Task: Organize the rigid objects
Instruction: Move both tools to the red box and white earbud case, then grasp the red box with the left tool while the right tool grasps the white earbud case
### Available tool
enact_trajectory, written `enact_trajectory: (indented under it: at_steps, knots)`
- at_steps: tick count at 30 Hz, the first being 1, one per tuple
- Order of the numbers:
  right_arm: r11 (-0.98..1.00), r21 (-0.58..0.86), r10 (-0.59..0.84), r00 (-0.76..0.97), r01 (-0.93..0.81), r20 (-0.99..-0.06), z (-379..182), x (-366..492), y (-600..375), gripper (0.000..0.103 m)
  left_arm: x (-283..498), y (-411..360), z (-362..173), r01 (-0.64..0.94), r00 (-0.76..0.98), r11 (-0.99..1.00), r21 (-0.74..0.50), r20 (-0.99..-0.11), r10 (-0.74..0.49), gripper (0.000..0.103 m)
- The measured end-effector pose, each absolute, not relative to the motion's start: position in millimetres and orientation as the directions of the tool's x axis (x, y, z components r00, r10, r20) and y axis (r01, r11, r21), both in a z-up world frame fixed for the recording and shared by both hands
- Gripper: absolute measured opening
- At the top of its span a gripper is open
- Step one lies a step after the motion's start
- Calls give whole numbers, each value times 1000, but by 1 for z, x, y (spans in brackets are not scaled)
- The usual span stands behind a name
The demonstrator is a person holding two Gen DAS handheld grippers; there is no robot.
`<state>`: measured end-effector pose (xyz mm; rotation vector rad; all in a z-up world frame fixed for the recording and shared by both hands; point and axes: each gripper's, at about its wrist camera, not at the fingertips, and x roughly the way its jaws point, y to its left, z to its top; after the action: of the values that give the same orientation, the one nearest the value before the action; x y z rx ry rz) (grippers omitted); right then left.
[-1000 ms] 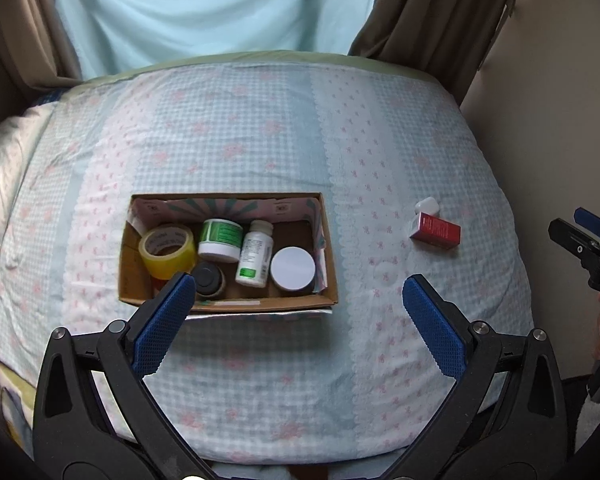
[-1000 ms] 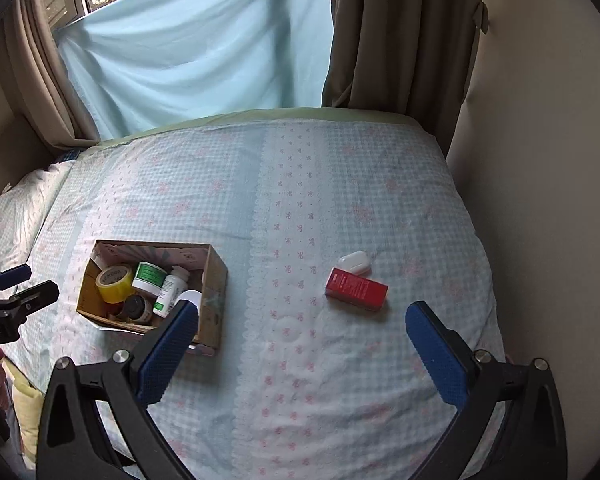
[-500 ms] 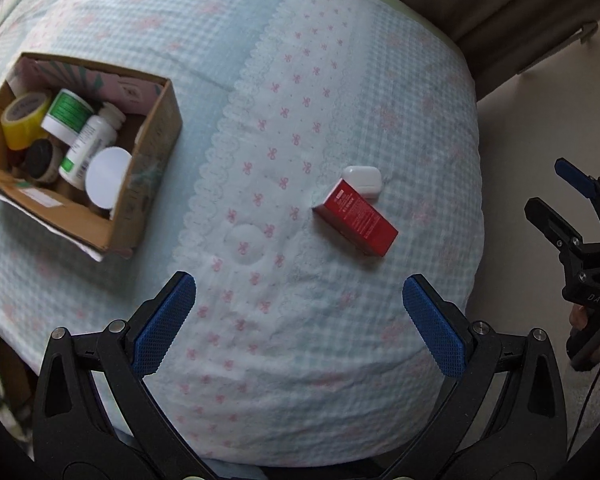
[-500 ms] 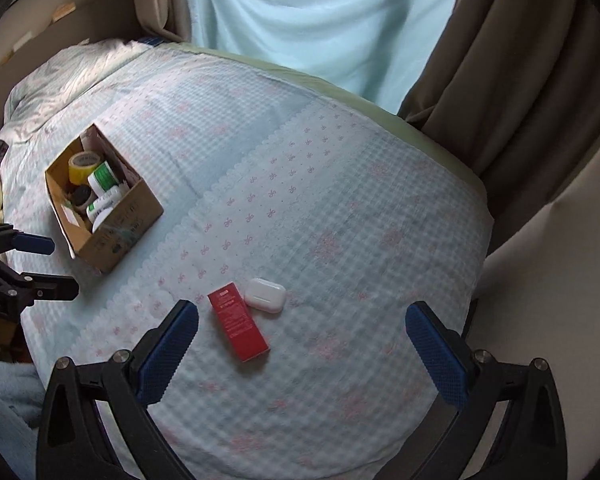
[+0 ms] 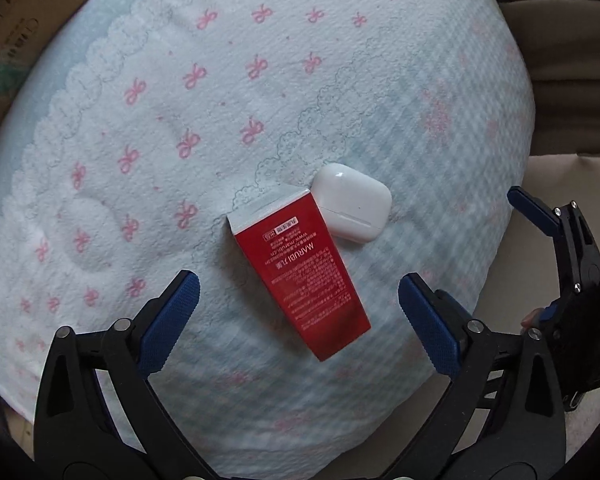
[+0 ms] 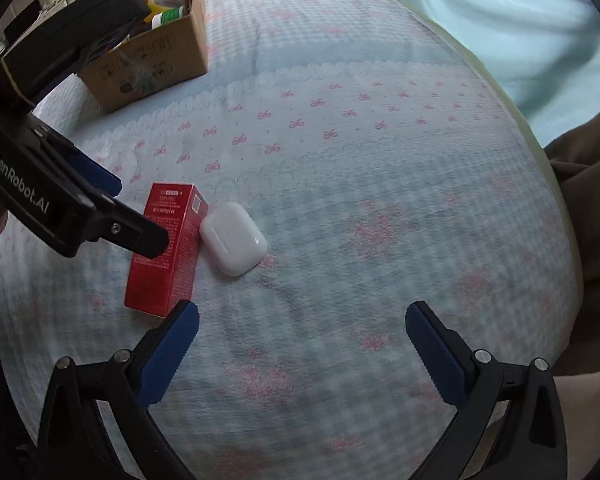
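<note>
Left wrist view: the left gripper points steeply down at a bed covered in a pale blue and white sheet with pink bows. Its two blue-padded fingers stand wide apart and have just been closing a little; the lower part of a red box lies on the sheet below and between them, not touched by either pad. The red box lies flat near the bed's right edge, its white end pointing away from the camera. A white earbud case lies touching the box's far right corner. At the right edge of the view, past the bed's edge, is the right gripper, seen side-on. A corner of a cardboard box shows at the top left.

Right wrist view: the right gripper hangs over bare sheet with its fingers released, wide apart, nothing between them. The red box lies just beyond the left finger, with the case touching its right side. The left gripper reaches in from the left above the red box, partly hiding it. The cardboard box sits well apart towards the bed's far left corner, holding a yellow tape roll and a green-labelled jar.
</note>
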<state>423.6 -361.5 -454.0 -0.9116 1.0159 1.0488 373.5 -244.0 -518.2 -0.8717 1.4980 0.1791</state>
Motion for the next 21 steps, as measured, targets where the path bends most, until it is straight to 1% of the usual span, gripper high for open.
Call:
enact_trajectory:
  at_steps: [1,2,3,6,7,9,12,13,14,15,17,19,21]
  knots:
    - [228,-106,246,162,-968,-956,-461,425,-358,98,374,-244,-526,-619,112,682,-388,-904,-413,94]
    - [208,-99,250,151,-973,-956,-468,425,-353,96,374,-244,-533,-637,106,665,-391,-898,-426,88]
    - [186,-89,263,137,-978,-955,-474,425,-349,96,374,-243,-541,-651,104,646,-399,-890,-445,85]
    - [107,-68,286,96,-992,-953,-489,418,-335,95,373,-243,-553,-674,95,623,-397,-883,-460,80]
    - [74,-68,292,87,-995,-953,-493,414,-331,93,373,-244,-553,-679,96,620,-395,-884,-458,78]
    - [12,-92,275,92,-996,-957,-502,407,-324,76,372,-245,-555,-687,102,608,-398,-881,-462,78]
    - [-41,-89,268,75,-995,-961,-510,404,-318,64,376,-247,-556,-684,77,617,-388,-880,-469,77]
    - [-55,-90,271,72,-994,-960,-511,402,-315,63,377,-247,-555,-686,69,616,-387,-878,-474,75]
    - [-70,-86,273,64,-994,-960,-511,401,-313,61,378,-244,-555,-694,72,603,-393,-871,-485,71]
    - [-75,-73,266,51,-994,-963,-511,403,-310,57,381,-241,-555,-700,78,585,-409,-859,-507,63]
    - [-90,-56,261,31,-994,-965,-511,405,-307,55,384,-239,-555,-702,88,561,-439,-834,-544,52]
    - [-97,-37,255,12,-995,-967,-511,408,-303,51,385,-237,-556,-704,90,550,-449,-825,-558,51]
    - [-91,-21,240,-1,-996,-971,-512,409,-299,42,384,-233,-556,-705,102,535,-465,-813,-573,50]
